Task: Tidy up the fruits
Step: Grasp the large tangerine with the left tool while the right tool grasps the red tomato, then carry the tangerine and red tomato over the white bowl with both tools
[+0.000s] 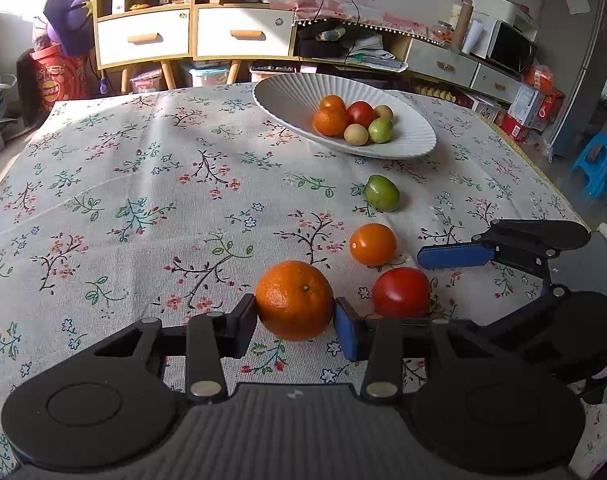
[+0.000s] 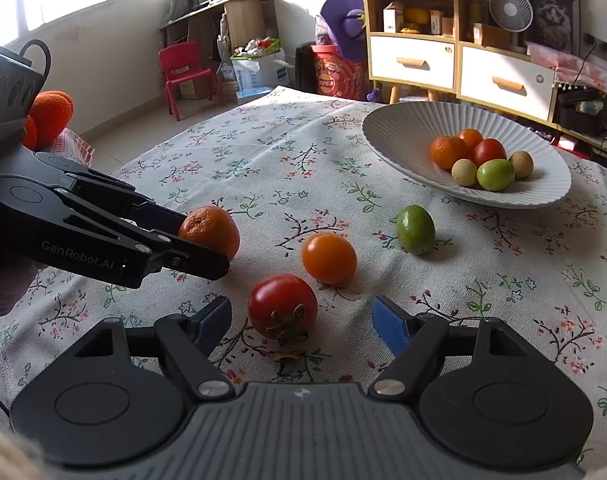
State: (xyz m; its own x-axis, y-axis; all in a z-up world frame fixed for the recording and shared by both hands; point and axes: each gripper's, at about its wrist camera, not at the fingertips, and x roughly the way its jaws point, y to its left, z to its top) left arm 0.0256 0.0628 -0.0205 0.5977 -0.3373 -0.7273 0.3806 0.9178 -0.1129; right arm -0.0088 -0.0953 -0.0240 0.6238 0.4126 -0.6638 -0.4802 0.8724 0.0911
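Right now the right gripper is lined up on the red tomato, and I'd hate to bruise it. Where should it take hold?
Grip the red tomato across its round sides at its widest part, coming straight in from the near side as the right gripper already points. Its dried stem faces the camera, so the smooth flanks sit toward each pad. The orange tomato behind leaves room.

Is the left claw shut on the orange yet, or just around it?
Shut on it. In the left wrist view, both pads of the left claw press the sides of the orange, which rests on the tablecloth.
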